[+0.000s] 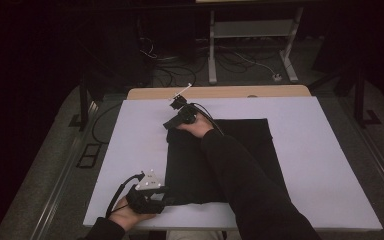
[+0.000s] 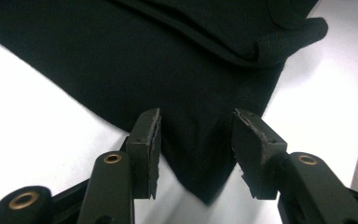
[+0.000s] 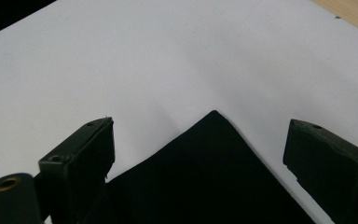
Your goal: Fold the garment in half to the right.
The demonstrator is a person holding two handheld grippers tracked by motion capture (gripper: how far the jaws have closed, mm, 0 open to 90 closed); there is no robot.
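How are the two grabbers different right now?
The left gripper sits at the black cloth's near corner; the right gripper reaches to its far corner. The left gripper's jaws stand narrower around their corner, the right gripper's wider. Both have black jaws with a cloth corner between them, and neither pinches it yet.
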